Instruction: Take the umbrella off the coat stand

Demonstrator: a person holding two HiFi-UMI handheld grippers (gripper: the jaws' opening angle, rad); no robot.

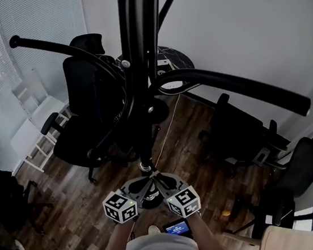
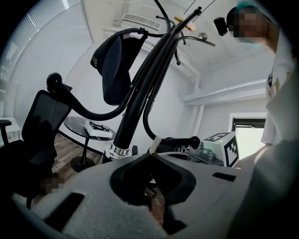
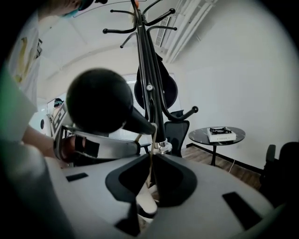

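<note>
Umbrella (image 1: 144,147): furled, black, silver collar at its lower end, hanging close along the pole of the coat stand (image 1: 236,83), not yet off it. Left gripper (image 2: 152,156): jaws together, tips meeting on a tan cord (image 2: 155,144) just below the collar. Right gripper (image 3: 152,158): jaws closed on the same thin cord. The two grippers sit side by side, nearly touching.

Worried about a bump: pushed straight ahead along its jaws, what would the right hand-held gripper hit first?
Probably the silver collar on the black pole, just beyond the right hand-held gripper, whose shut jaws pinch a thin cord; depth is unclear.
</note>
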